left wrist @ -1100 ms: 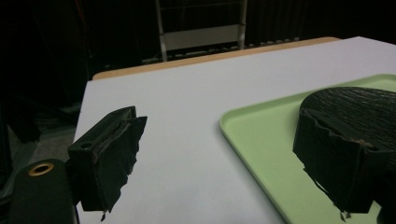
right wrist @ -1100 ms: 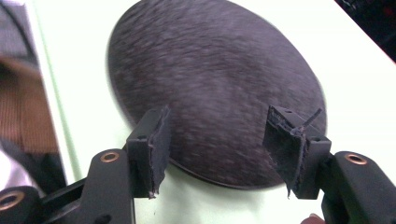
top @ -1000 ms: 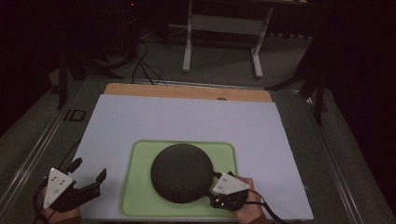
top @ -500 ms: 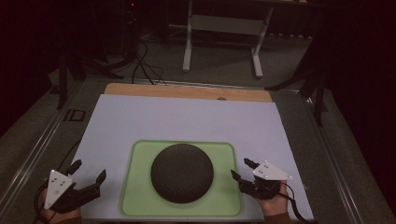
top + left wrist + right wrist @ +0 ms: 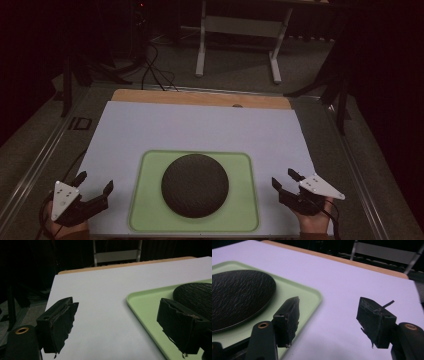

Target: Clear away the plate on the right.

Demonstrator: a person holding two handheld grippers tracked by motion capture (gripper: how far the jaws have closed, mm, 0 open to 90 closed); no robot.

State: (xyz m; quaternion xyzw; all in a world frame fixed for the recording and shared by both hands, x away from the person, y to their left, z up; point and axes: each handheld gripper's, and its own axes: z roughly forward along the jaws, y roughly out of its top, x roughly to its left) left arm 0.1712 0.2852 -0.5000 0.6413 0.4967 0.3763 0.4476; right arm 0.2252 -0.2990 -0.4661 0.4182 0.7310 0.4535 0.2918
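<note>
Black textured plate sits on green tray, white worktop. Left hand-held gripper and right hand-held gripper both released, empty, flanking tray.

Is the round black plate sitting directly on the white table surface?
No, the round black plate rests on the light green tray.

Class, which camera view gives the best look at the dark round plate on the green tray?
The high view: the whole dark round plate shows from above, centred on the green tray. The right gripper view shows most of its textured face, cut off at the left edge. The left gripper view catches one edge behind a jaw.
</note>
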